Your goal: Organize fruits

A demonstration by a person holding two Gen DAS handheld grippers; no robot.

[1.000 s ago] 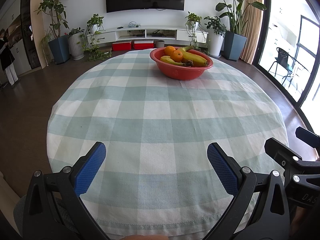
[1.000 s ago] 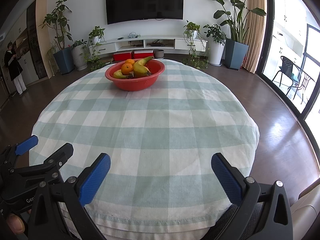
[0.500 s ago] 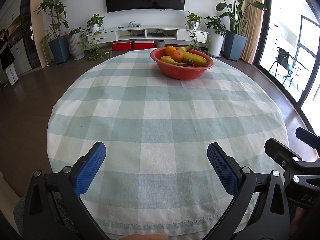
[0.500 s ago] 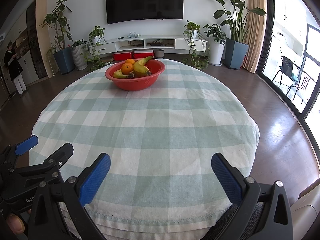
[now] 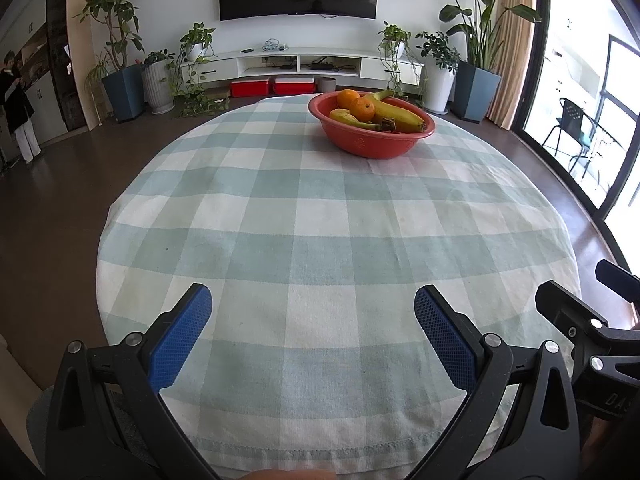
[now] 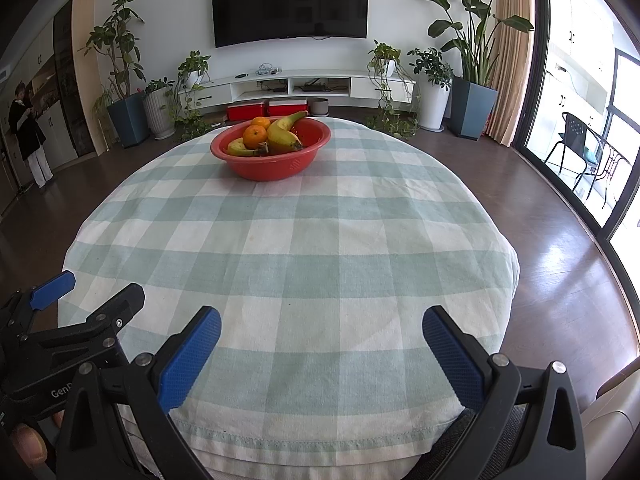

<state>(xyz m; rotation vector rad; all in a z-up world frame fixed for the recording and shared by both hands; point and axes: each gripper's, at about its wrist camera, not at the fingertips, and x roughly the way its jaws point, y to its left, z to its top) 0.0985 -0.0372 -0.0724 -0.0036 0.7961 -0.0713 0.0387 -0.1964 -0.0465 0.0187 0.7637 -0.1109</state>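
Inside the red bowl (image 5: 372,142), far ahead of the fingers, the near wall hides the lower parts of the bananas (image 5: 396,114) and oranges (image 5: 362,109), so their exact count cannot be told. A dark piece beside the large banana is too small to identify. The counter (image 6: 288,240) itself is wholly covered by the checked cloth (image 5: 320,240), and its near edge is hidden behind the fingers. The right gripper (image 5: 592,336) is cut off by the right edge of the left wrist view; the left gripper (image 6: 60,332) is cut off by the left edge of the right wrist view, with only partial lettering readable. A fingertip (image 6: 28,444) shows at the lower-left corner, the rest of the hand out of view.
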